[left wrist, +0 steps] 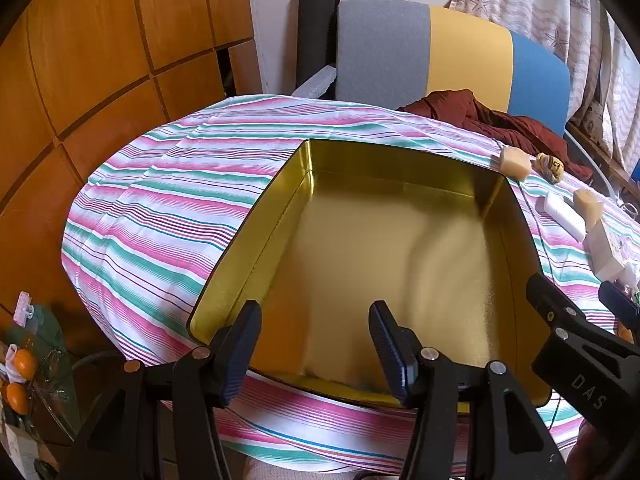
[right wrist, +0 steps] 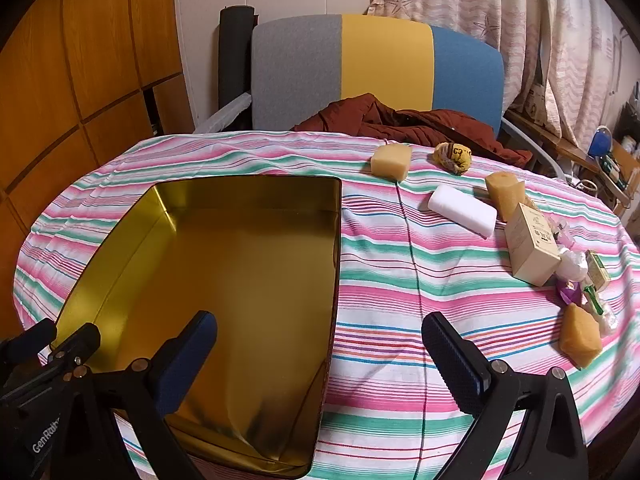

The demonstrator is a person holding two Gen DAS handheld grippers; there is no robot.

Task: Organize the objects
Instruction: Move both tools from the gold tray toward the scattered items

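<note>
Hovering tilted over gold tin point(left wrist: 360, 240), jaws empty

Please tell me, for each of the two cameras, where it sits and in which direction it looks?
Left wrist: on the left gripper, looking forward and down into the gold tin; its own open fingers show, and the right gripper at the right edge.
Right wrist: on the right gripper, looking down at the tin's right wall and soap bars.
Shared: tin, striped cloth, chair.

Gold tin point(right wrist: 240, 264) on pink-and-green striped cloth point(right wrist: 400, 280).
</note>
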